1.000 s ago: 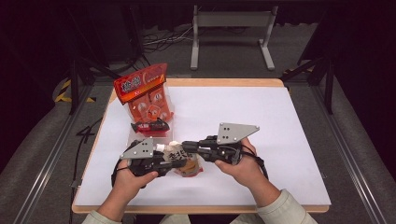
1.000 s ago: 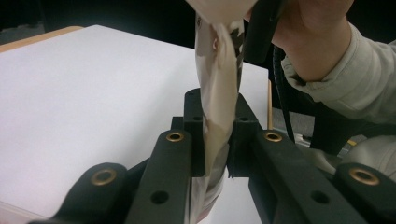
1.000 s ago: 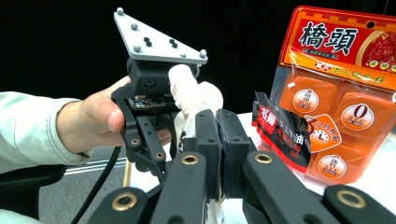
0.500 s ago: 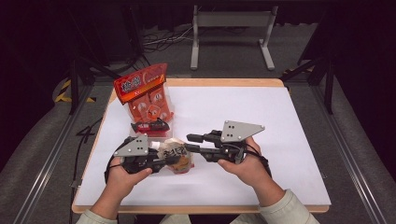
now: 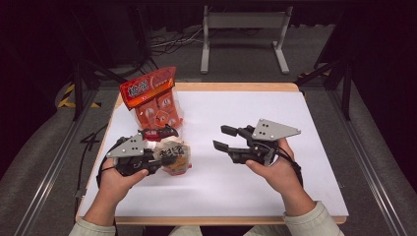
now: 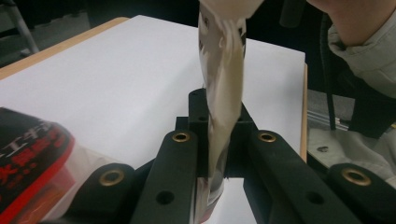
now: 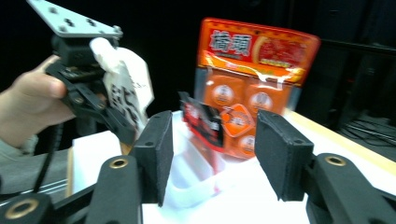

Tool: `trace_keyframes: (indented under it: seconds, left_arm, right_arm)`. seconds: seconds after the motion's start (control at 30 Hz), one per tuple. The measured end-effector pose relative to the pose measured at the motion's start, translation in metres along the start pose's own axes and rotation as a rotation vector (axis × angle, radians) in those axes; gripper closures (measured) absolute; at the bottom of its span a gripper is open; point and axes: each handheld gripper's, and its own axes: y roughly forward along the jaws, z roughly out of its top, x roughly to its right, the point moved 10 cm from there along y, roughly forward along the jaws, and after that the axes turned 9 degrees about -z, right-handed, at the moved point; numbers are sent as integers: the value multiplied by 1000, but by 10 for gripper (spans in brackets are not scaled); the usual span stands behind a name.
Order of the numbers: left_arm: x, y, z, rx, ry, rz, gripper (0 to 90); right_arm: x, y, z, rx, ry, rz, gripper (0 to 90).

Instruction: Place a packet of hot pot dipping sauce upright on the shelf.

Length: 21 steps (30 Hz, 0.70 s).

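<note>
A small pale snack packet point(image 5: 176, 156) with dark lettering is pinched at one edge by my left gripper point(image 5: 164, 158), which is shut on it at the table's left front. In the left gripper view the packet point(image 6: 223, 84) rises upright out of the shut jaws of that gripper point(image 6: 219, 126). My right gripper point(image 5: 220, 136) is open at the table's middle, pointing left, apart from the packet. In the right gripper view the open jaws of my right gripper point(image 7: 215, 140) frame a white tray point(image 7: 196, 179), with the held packet point(image 7: 123, 91) at the left.
A large orange bag of snacks point(image 5: 150, 98) stands at the back left of the white table point(image 5: 275, 108). In front of it lies a red and black packet point(image 5: 160, 132), seen in the tray point(image 7: 203, 119). The table's right half is bare.
Both grippers met at the packet a second ago. The right gripper has drawn away to the right and stands open; the left has moved left with the packet.
</note>
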Motion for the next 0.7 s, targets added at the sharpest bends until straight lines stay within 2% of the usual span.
trace_keyframes:
  seconds: [0.1, 0.17, 0.27, 0.53, 0.67, 0.7]
  left_arm:
    - [-4, -5, 0, 2, 1, 16, 848]
    - [-6, -8, 0, -1, -14, 28, 848]
    - [-9, -11, 1, -6, -19, 50, 848]
    - [-13, -18, 7, 6, -25, 66, 849]
    - [-13, -24, 14, 26, -29, 82, 849]
    - [-13, -24, 14, 26, -29, 82, 849]
  right_arm:
    - [9, -5, -2, -5, 3, -32, 440]
    - [17, -8, -4, -13, 5, -62, 426]
    - [24, -12, -7, -21, 11, -81, 412]
    - [44, -24, -16, -44, 25, -140, 399]
    - [60, -31, -23, -64, 23, -194, 393]
    - [60, -31, -23, -64, 23, -194, 393]
